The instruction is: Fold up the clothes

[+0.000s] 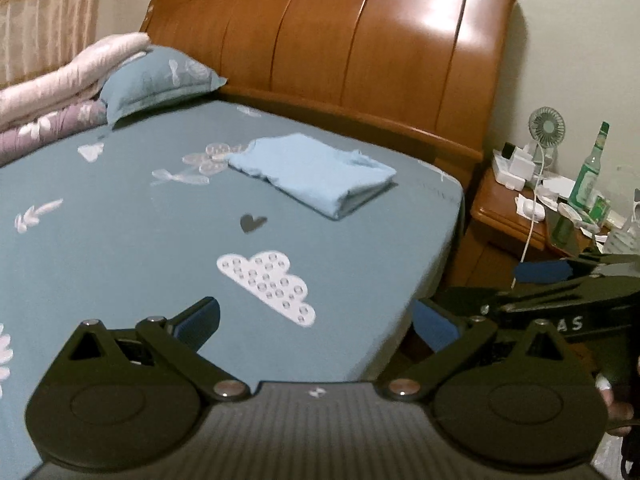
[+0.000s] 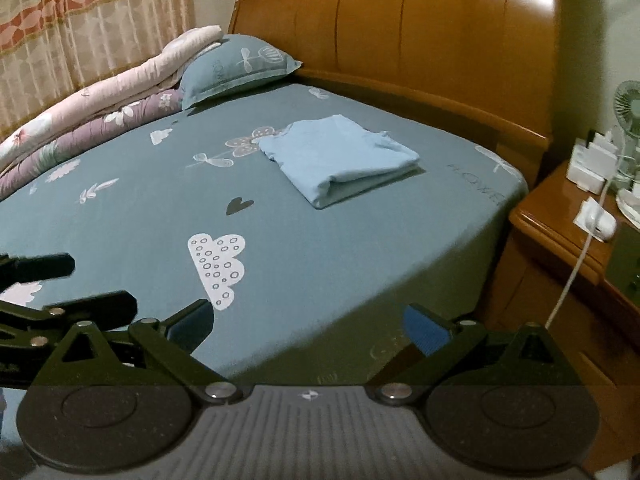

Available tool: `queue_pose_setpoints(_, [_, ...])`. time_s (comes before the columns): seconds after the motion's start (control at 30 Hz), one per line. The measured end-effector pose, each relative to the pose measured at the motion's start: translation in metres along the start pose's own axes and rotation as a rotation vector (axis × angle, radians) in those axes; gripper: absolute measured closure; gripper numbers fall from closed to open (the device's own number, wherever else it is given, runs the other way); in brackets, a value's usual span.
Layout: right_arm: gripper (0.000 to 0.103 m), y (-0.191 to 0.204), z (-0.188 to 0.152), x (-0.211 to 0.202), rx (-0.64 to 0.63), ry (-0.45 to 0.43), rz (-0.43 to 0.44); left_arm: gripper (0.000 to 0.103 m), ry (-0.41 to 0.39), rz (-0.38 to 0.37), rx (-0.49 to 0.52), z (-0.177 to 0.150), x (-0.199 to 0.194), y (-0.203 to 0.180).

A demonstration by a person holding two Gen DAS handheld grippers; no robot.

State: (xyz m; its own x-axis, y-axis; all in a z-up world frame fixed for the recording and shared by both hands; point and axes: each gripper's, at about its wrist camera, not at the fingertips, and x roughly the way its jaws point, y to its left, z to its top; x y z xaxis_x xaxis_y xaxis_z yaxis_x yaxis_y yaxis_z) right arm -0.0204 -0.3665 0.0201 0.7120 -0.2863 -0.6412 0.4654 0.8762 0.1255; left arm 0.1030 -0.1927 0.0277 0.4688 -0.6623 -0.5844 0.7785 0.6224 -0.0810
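Fingers of your left hand-held gripper [image 1: 316,320] and right hand-held gripper [image 2: 308,322] stand spread, holding nothing. Beyond them, near the headboard [image 2: 440,28], the blue garment [image 2: 340,156] already lies folded on the bed [image 2: 320,260]; nothing here calls for refolding.

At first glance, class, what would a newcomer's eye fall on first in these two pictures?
A neatly folded light blue garment lies alone on the teal patterned bedsheet, near the glossy wooden headboard. In front, both the left gripper and the right gripper hang open and empty over the bed's near edge.
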Motion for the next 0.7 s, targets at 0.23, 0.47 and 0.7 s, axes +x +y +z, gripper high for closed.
queue_pose_setpoints(0.23, [0.000,0.001,-0.001,-0.010,-0.003,-0.017,-0.012,0.001,0.007,0.016,0.002,-0.002,-0.004,-0.006])
queue_pose_setpoints(0.47, [0.000,0.001,-0.001,-0.007,-0.010,-0.013,-0.011,0.001,0.015,0.029,0.005,-0.003,-0.005,-0.011])
queue_pose_setpoints(0.7, [0.000,-0.005,0.001,-0.003,-0.008,-0.009,-0.016,0.001,0.027,0.031,0.010,-0.001,0.002,-0.016])
